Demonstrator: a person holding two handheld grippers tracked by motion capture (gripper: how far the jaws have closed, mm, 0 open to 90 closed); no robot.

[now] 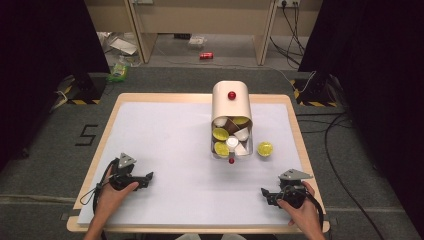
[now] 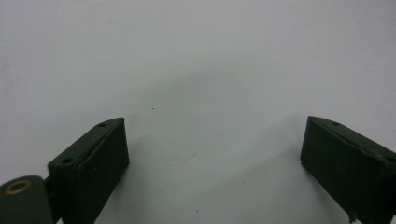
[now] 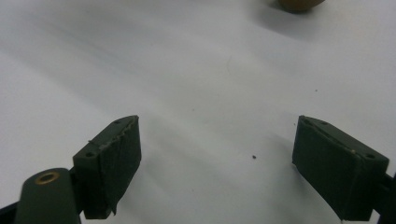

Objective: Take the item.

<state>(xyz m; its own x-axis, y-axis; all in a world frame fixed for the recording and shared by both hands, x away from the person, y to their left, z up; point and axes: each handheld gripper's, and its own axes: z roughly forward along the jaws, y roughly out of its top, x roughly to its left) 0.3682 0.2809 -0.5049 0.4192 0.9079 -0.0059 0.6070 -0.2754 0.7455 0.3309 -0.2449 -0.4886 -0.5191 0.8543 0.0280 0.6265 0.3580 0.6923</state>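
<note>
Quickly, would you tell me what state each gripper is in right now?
Left gripper: open, holding nothing, over the white sheet.
Right gripper: open, holding nothing.

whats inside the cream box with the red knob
The cream box, lid raised, holds small yellow, white and brown cups. Anything beneath that top layer is covered.

Two black claws (image 1: 150, 176) (image 1: 264, 192), grey three-cornered top plates, trailing black cables, brass-ringed screw holes.
</note>
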